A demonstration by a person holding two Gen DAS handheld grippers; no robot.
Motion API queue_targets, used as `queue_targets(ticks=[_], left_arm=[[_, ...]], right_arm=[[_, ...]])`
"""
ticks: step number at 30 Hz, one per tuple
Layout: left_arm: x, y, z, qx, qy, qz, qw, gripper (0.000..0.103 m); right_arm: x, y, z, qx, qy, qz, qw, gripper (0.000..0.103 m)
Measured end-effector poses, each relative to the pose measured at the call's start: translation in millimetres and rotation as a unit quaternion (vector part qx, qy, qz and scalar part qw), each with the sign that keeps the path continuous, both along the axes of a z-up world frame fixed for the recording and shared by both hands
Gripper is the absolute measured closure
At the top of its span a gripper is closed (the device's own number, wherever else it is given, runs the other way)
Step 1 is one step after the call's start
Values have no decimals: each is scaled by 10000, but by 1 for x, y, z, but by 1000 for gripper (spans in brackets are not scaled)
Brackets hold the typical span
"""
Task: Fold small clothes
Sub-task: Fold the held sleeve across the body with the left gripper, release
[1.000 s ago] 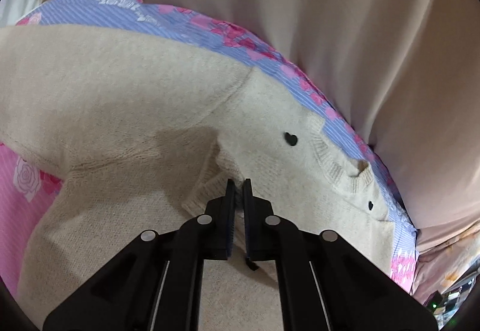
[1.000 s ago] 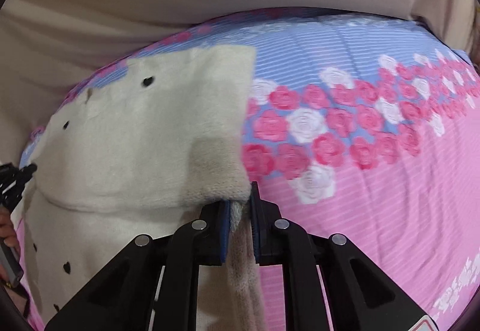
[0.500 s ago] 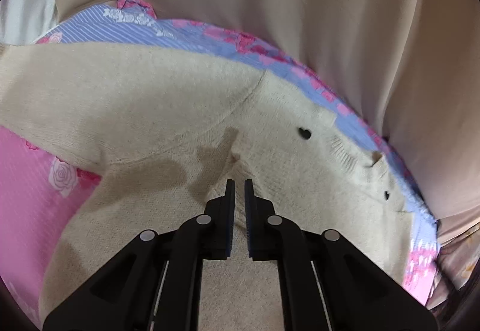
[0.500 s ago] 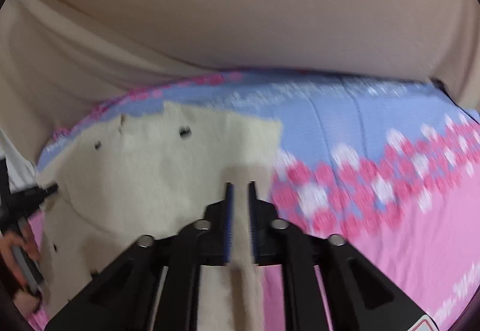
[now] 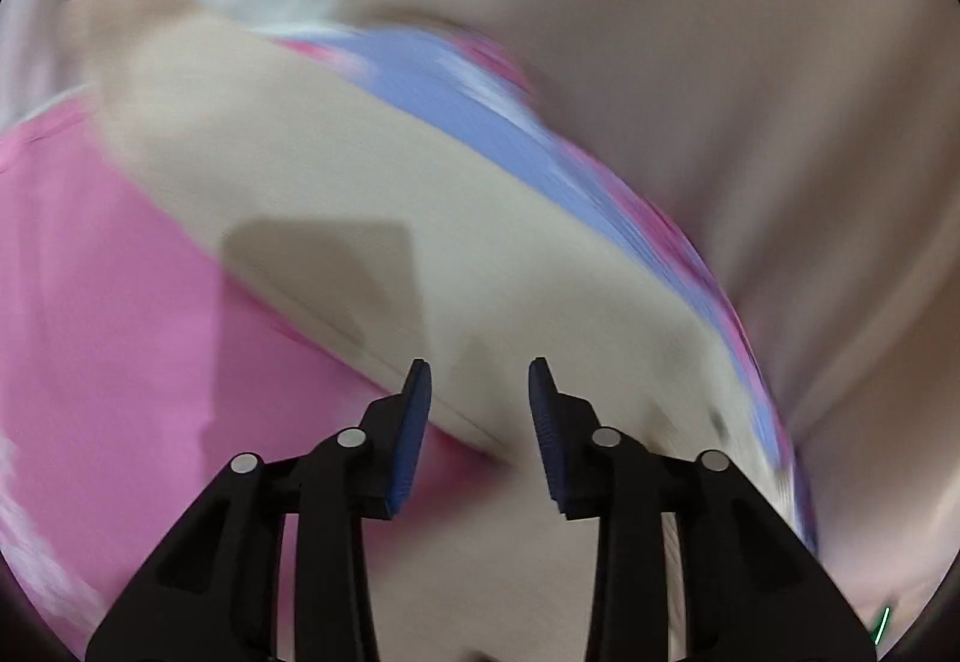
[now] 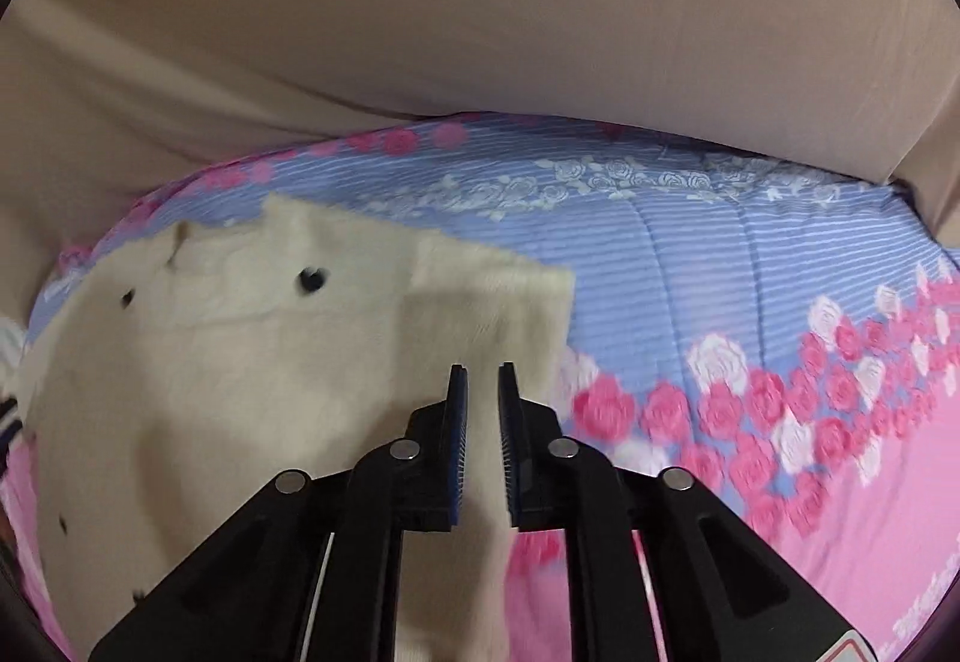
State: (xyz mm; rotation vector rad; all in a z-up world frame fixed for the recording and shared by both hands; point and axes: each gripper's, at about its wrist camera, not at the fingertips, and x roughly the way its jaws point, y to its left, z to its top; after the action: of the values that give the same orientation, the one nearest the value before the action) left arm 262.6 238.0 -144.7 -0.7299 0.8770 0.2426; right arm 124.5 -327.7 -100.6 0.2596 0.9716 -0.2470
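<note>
A cream knitted sweater (image 6: 240,362) with small black hearts (image 6: 311,279) lies flat on the flowered bedspread (image 6: 720,302), its right side folded inward. My right gripper (image 6: 482,371) hovers above that folded edge. Its jaws are opening a narrow gap, with nothing between the pads. The left wrist view is smeared by motion. There the sweater (image 5: 480,242) runs as a pale band across the pink cover (image 5: 120,302). My left gripper (image 5: 480,368) hangs over the sweater's near edge, jaws opening wide and empty.
Beige cloth (image 6: 480,2) rises behind the bed along its far edge and shows again at the right of the left wrist view (image 5: 780,122). Bedspread with pink and white roses (image 6: 810,392) stretches to the right of the sweater.
The right gripper let go of the sweater's edge, rose, and parted its jaws slightly. The left gripper released the fold, swung quickly sideways and opened.
</note>
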Motion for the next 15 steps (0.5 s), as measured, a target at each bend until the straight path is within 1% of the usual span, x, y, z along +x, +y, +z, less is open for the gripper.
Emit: queue_targets(ticks=[1, 3, 5, 6, 7, 9, 10, 11, 12, 13, 14, 15], left_arm=[[-4, 32, -3, -23, 38, 450, 9990, 70], [-8, 77, -6, 73, 64, 1003, 9949, 69], [-7, 123, -11, 458, 233, 1449, 9881, 66], [-5, 140, -15, 600, 334, 1586, 9850, 66], [-3, 162, -22, 716, 486, 1808, 9797, 67], [-1, 188, -38, 481, 545, 1976, 9776, 69], [-1, 198, -44, 343, 427, 2068, 9768, 71], [0, 202, -44, 342, 308, 2130, 9760, 76], [4, 205, -46, 305, 298, 2107, 9766, 81], [7, 205, -46, 291, 274, 2067, 9776, 92], [12, 203, -44, 292, 214, 1971, 9797, 94], [15, 198, -37, 394, 111, 1865, 9816, 94]], right_arm=[[-14, 8, 3, -13, 44, 55, 10000, 90], [-37, 19, -3, 1, 142, 104, 9998, 88], [-61, 30, -7, 87, 300, 107, 9995, 86], [-63, 37, -12, 123, 385, 118, 9991, 86], [-67, 42, -19, 129, 484, 116, 9987, 85], [-76, 52, -28, 157, 680, 181, 9974, 83], [-77, 56, -29, 140, 748, 204, 9969, 83], [-78, 59, -31, 112, 804, 235, 9964, 82], [-81, 64, -30, 77, 853, 264, 9960, 81], [-82, 69, -34, 51, 874, 273, 9958, 78], [-83, 73, -33, 40, 887, 291, 9956, 76], [-86, 77, -29, 11, 876, 320, 9956, 72]])
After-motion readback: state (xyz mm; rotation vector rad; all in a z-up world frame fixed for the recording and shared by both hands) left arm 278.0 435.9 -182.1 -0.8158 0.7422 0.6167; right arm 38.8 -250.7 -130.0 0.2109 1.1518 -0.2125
